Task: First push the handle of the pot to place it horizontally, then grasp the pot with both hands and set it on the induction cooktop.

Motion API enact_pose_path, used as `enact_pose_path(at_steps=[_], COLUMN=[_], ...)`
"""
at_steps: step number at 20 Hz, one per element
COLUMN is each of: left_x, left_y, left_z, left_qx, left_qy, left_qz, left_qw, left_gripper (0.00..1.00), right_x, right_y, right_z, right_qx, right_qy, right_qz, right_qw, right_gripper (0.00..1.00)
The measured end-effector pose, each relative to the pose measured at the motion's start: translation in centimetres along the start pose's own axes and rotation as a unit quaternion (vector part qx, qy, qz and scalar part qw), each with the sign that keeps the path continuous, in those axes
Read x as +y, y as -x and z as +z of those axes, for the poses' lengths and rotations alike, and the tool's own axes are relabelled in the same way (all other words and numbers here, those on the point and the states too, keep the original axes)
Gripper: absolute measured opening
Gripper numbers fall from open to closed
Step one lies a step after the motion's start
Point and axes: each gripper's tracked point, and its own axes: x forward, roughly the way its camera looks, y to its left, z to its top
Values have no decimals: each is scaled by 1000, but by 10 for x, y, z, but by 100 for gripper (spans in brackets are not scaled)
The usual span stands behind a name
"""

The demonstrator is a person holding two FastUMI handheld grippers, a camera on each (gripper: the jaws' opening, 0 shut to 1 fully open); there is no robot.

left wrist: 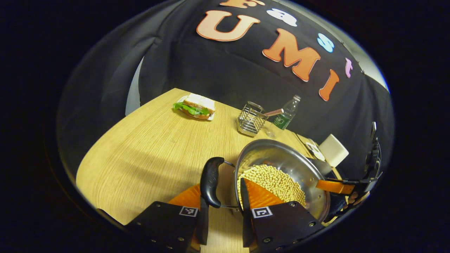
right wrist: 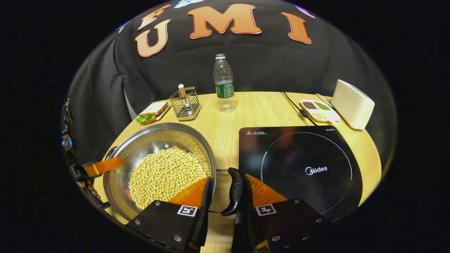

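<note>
Pale wood-grain table [right wrist: 253, 105] against black cloth walls sets the scene, and both tools sit low at its near edge.

At the bottom of the left gripper view, the left tool [left wrist: 225, 196] is spread open around the pot's black left handle [left wrist: 211, 179]. The handle's lower end lies against one finger. The other finger reaches over the rim, above the soybeans [left wrist: 274, 179]. At the bottom centre of the right gripper view, the right tool [right wrist: 226, 189] is open too. The right handle [right wrist: 235, 189] sits close against one finger, and bare table shows between it and the other finger.

The steel pot [right wrist: 154, 140] rests on the table at the left of that view. Just beside it, to the right, is the black induction cooktop [right wrist: 299, 165].

Both handles look level already, so the step in hand seems to be the two-sided grasp. To do it well, I'd centre each handle in its gap before closing. That way neither finger pinches the rim or the thin wire arm instead of the grip. Both sides should close together. The lift should be straight and level, since the beans fill much of the bowl and could shift or spill if it tilts. After that it only needs a short sideways carry onto the cooktop's ring.

A water bottle [right wrist: 224, 84] and a wire holder [right wrist: 185, 102] stand well back, out of that path.
</note>
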Motion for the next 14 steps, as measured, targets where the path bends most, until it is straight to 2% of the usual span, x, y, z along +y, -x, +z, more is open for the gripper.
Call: enact_pose_path(at_steps=[3,6,8,14], left_x=[-4,-12,-30,-83], left_y=[6,21,40,51], left_z=[4,17,26,31], left_qx=[-7,-32,-39,-41], left_qy=[-11,-25,-37,-42], left_qz=[18,23,23,12], left_qw=[1000,999,998,998], left_gripper=[39,39,38,38], right_x=[3,-1,-10,-48], right_y=[12,27,38,70], right_z=[-2,9,18,30], right_qx=[6,-10,-18,-33], right_qy=[-8,-14,-18,-32], right_qz=[14,24,26,18], right_qw=[1000,1000,999,999], right_gripper=[41,40,40,40])
